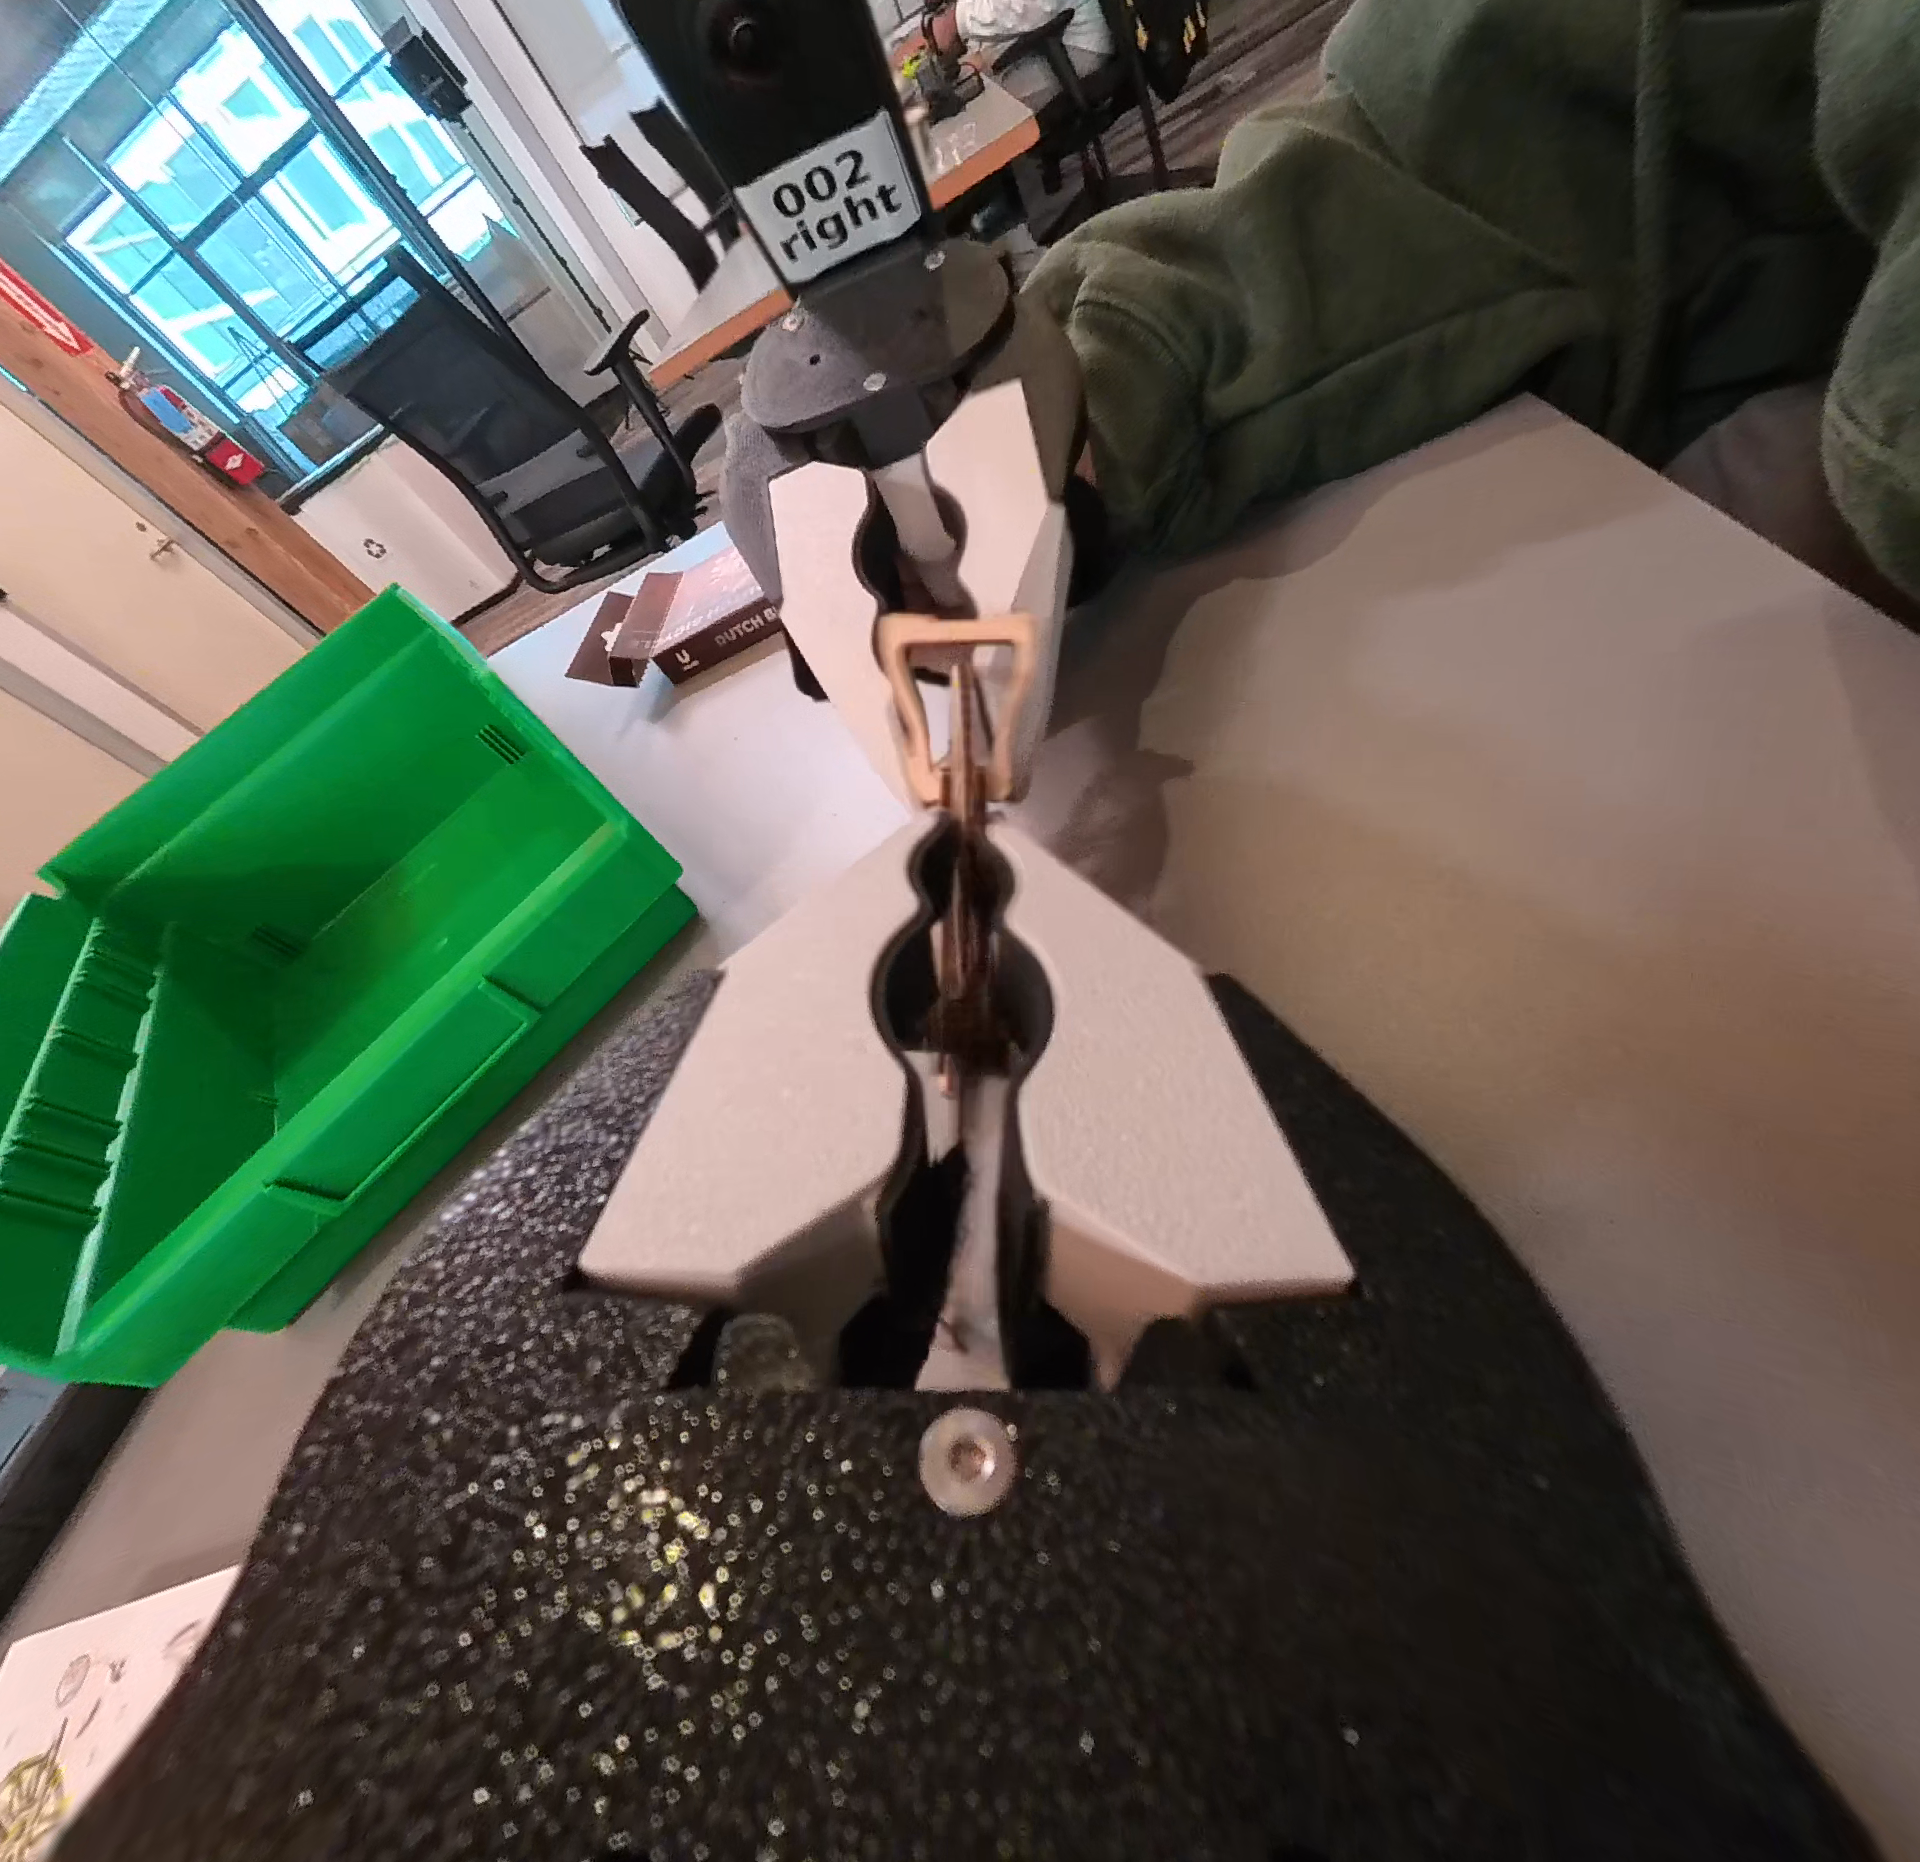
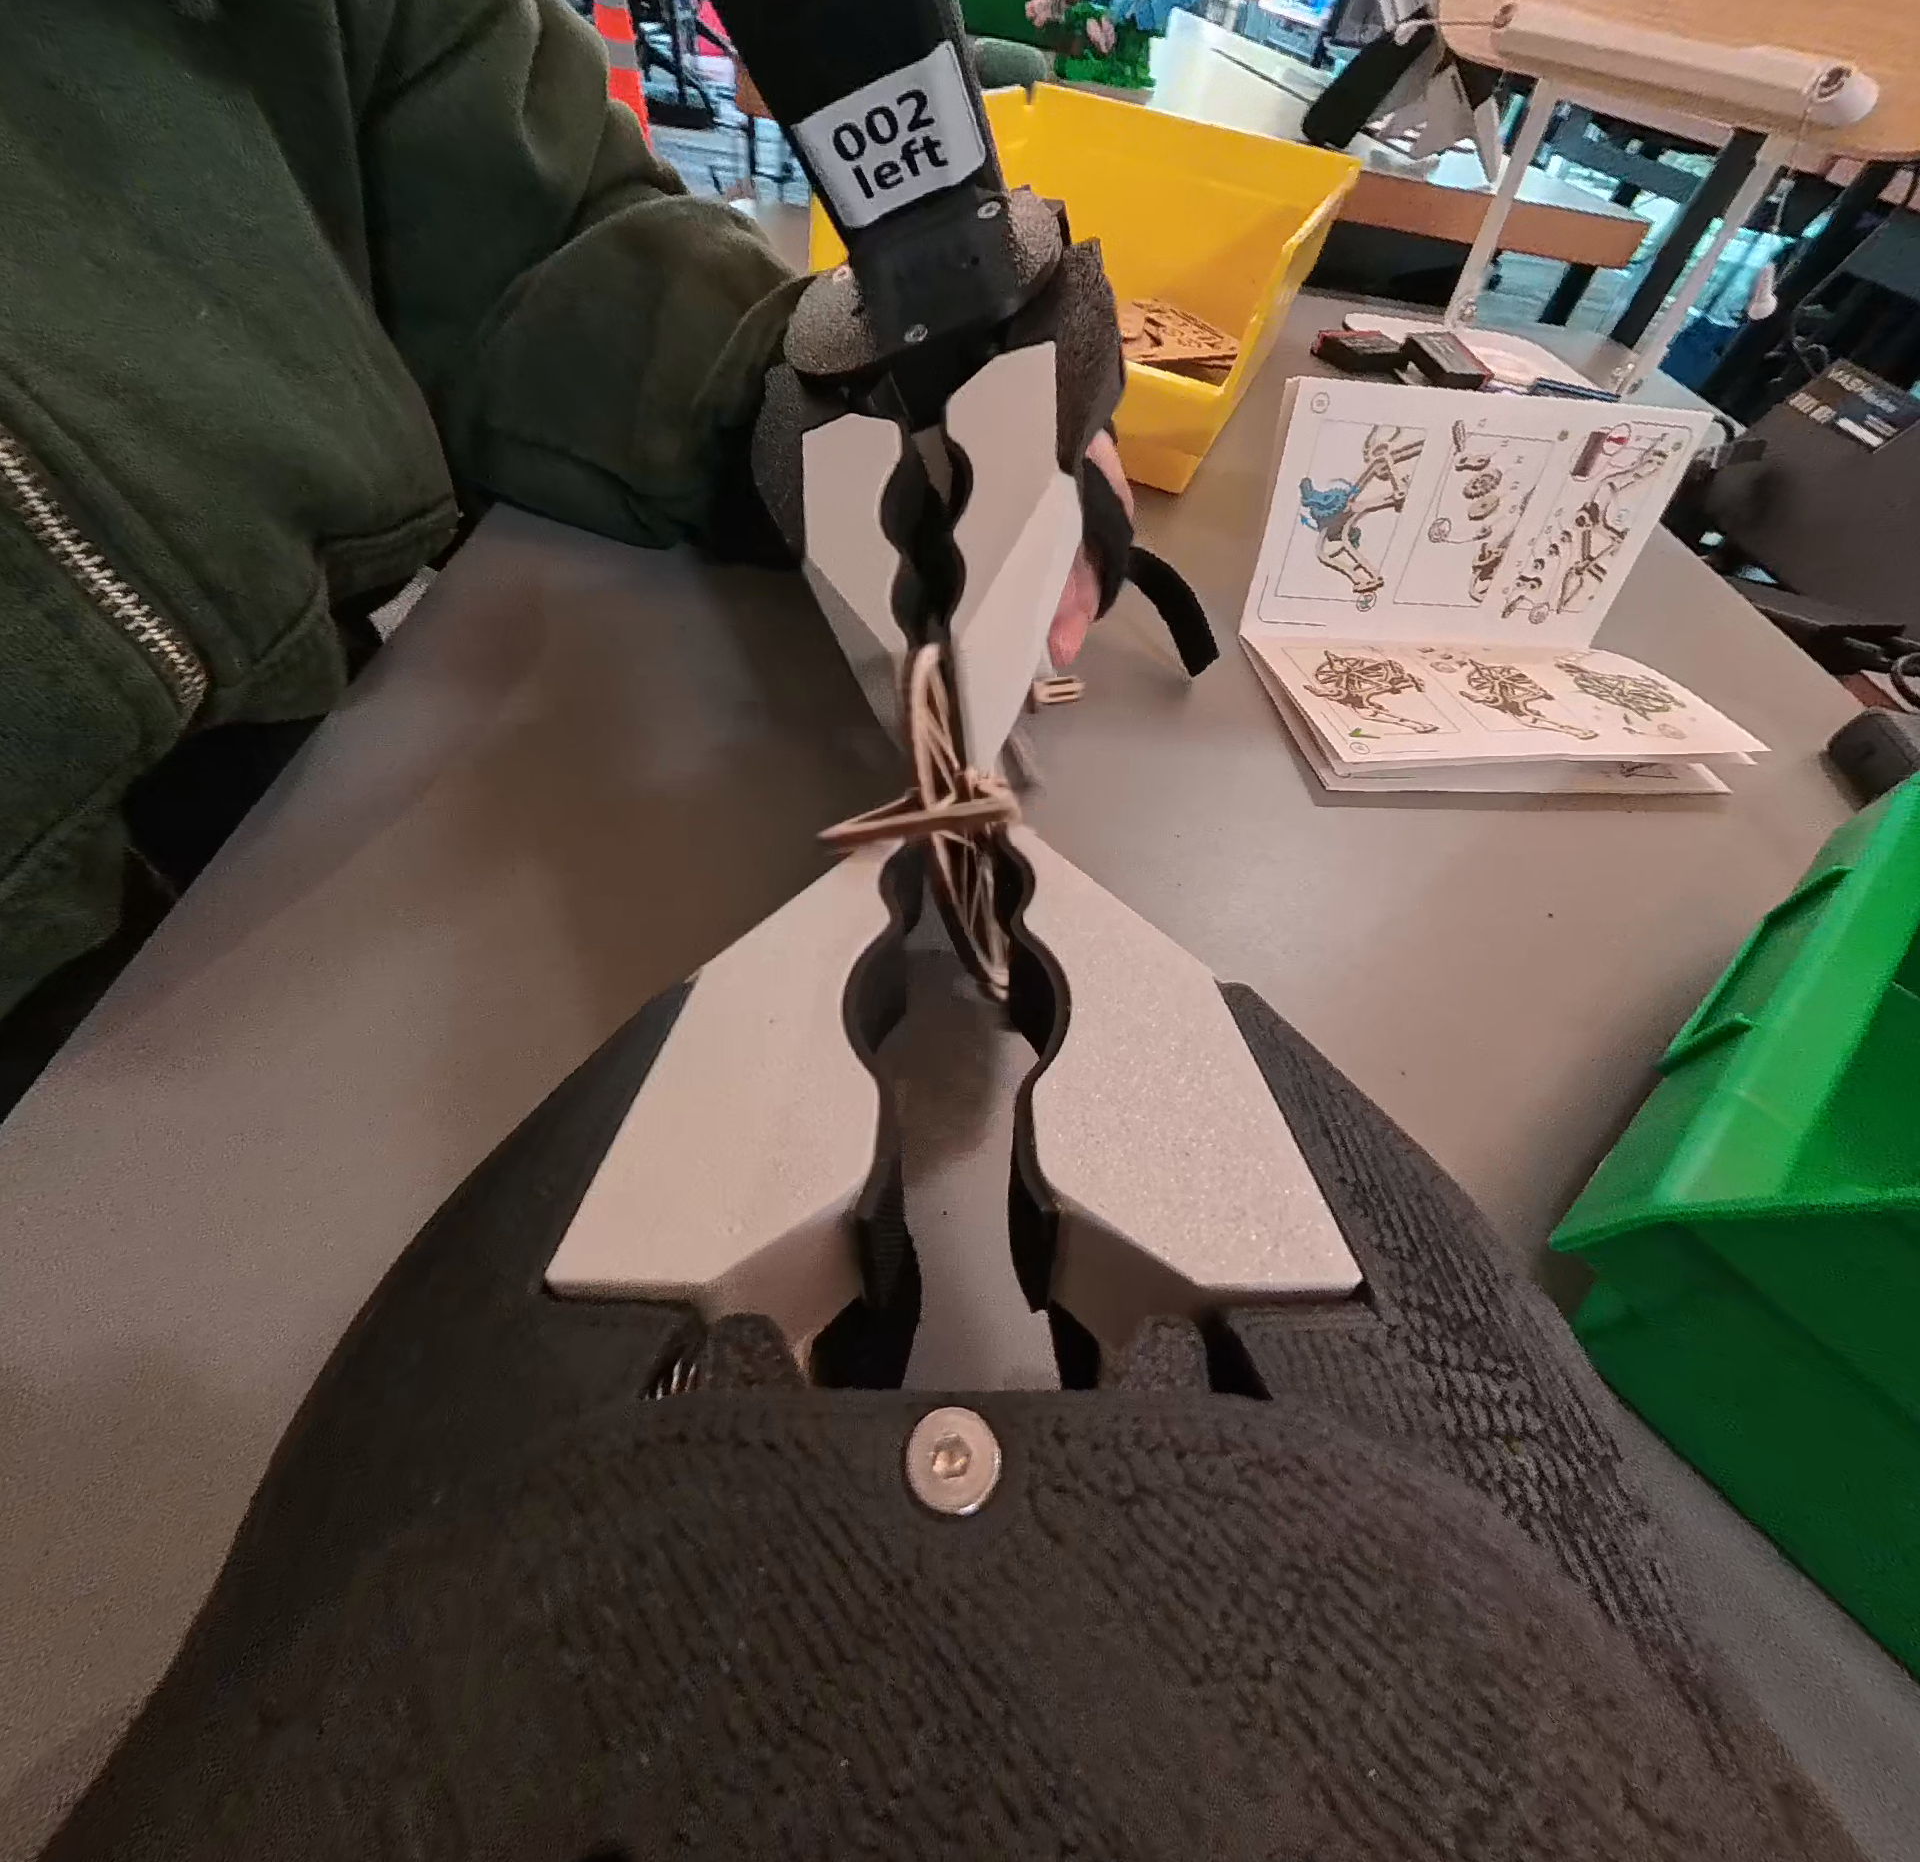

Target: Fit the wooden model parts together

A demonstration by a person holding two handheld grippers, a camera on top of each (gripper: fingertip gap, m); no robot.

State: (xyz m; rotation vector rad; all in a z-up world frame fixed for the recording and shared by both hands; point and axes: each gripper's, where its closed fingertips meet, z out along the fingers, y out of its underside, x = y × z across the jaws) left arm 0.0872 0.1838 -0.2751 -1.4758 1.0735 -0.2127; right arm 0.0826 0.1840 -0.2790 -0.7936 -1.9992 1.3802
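Note:
In the left wrist view my left gripper (image 1: 966, 825) is shut on a thin spoked wooden wheel (image 1: 968, 939), seen edge-on between its fingers. My right gripper (image 1: 966, 742) faces it, tips nearly touching, and is shut on a pale wooden fork-shaped frame (image 1: 958, 659) that straddles the wheel's edge. In the right wheel view my right gripper (image 2: 961, 856) holds the frame (image 2: 914, 815) crosswise at its tips, and the wheel (image 2: 971, 908) runs down between its fingers. The left gripper (image 2: 940, 716) grips the wheel's far side. Both are held above the grey table (image 2: 520, 877).
A green bin (image 1: 312, 981) lies to the left and also shows in the right wrist view (image 2: 1787, 1137). A yellow bin (image 2: 1195, 254) holds wooden parts. An open instruction booklet (image 2: 1455, 586) and a small wooden piece (image 2: 1060, 690) lie on the table. A brown box (image 1: 717, 628) lies beyond. A green sleeve (image 2: 312, 306) is close. Both grippers' tips are close together, under 4 cm apart.

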